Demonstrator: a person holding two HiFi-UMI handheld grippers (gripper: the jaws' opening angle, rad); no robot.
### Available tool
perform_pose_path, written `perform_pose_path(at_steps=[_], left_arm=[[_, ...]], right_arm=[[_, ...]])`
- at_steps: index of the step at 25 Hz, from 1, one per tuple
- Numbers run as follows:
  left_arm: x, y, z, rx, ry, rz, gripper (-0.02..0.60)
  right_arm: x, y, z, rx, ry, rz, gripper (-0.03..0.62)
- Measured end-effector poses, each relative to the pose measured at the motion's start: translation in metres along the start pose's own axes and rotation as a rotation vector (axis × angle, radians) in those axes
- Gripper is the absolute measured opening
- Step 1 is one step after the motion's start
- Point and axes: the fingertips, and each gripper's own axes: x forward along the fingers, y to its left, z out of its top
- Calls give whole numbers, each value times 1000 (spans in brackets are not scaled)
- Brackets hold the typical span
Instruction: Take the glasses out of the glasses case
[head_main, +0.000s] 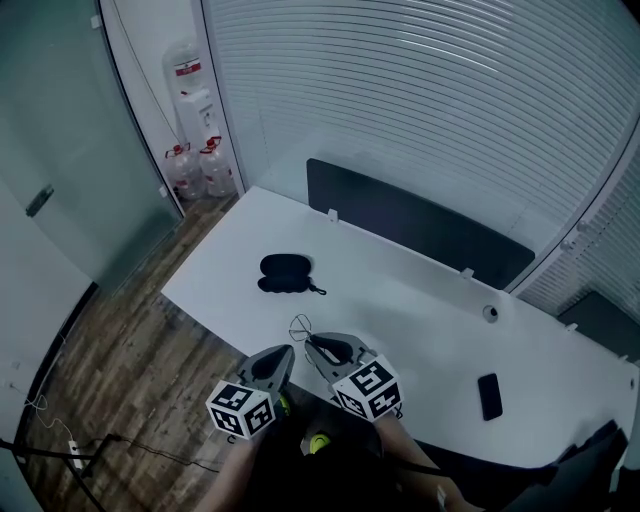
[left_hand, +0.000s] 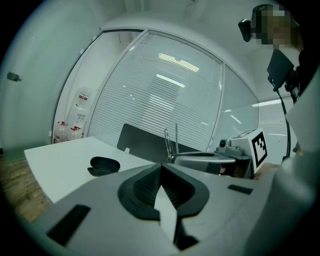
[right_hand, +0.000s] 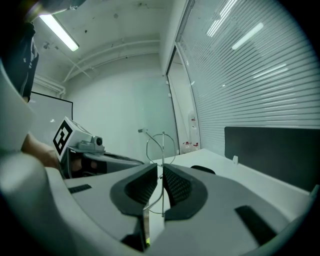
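The black glasses case (head_main: 285, 273) lies on the white table (head_main: 420, 300), left of centre, well beyond both grippers. It also shows as a dark oval in the left gripper view (left_hand: 104, 165) and just past the jaws in the right gripper view (right_hand: 202, 169). My right gripper (head_main: 312, 343) is shut on thin wire-framed glasses (head_main: 300, 326), whose frame rises between the pads (right_hand: 161, 147). My left gripper (head_main: 288, 350) hovers beside it at the table's near edge, jaws shut with nothing between them (left_hand: 161, 165). The glasses (left_hand: 172, 142) stand up from the right gripper (left_hand: 210, 160).
A black phone (head_main: 489, 396) lies near the table's right front. A dark partition panel (head_main: 415, 222) runs along the far edge, with a small round fitting (head_main: 490, 313) in the tabletop. Water bottles (head_main: 195, 165) stand on the floor at back left.
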Motion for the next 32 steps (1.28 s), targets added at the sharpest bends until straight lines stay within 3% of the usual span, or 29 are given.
perform_pose_path(at_steps=[32], left_arm=[[-35,-4,-8,4,-21,-20,9]], right_arm=[[2,42,-7,-23,24,-16,44]])
